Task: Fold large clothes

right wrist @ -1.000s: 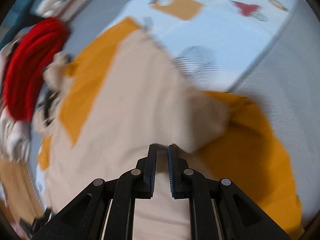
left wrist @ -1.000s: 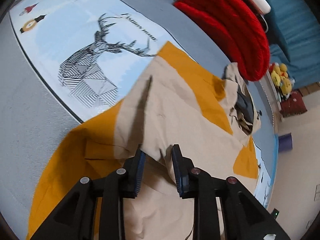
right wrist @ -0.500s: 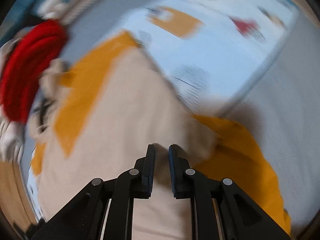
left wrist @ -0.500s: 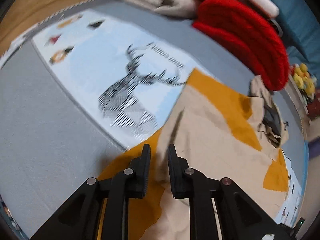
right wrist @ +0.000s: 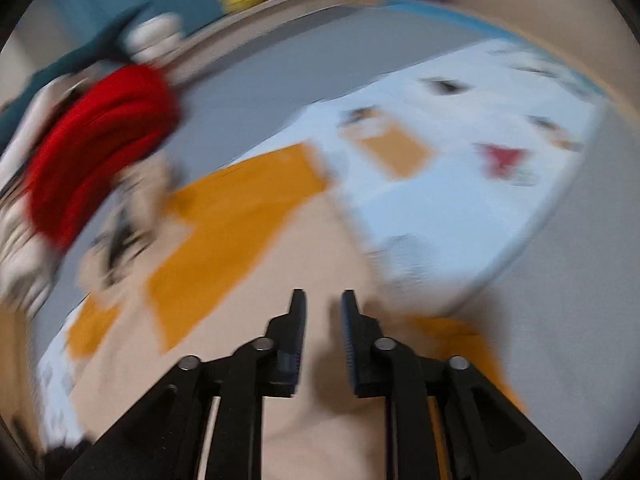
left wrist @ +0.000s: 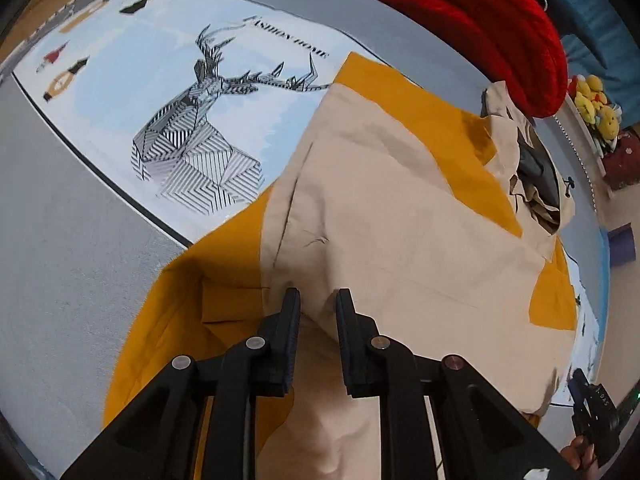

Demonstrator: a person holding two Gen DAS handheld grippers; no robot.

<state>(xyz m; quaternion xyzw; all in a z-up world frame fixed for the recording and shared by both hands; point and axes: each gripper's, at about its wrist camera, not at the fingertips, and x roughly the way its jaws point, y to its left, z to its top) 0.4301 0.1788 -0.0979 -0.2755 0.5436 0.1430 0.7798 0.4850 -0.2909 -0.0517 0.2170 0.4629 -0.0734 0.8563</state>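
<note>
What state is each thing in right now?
Jacket: lying partly folded, beige over orange.
Left gripper: shut on a jacket fold.
Right gripper: jaws have just been opening, nothing between them.
Red knit: heaped beside the jacket.
Mat: spread flat under the jacket.

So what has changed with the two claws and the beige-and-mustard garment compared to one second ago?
The right claw has just opened and pulled up off the beige-and-mustard garment; nothing shows between its fingers now, though that view is blurred. The left claw narrowed and has a ridge of beige cloth between its fingers. The garment stays spread on the deer-print mat, and the red knit stays beside it.
</note>
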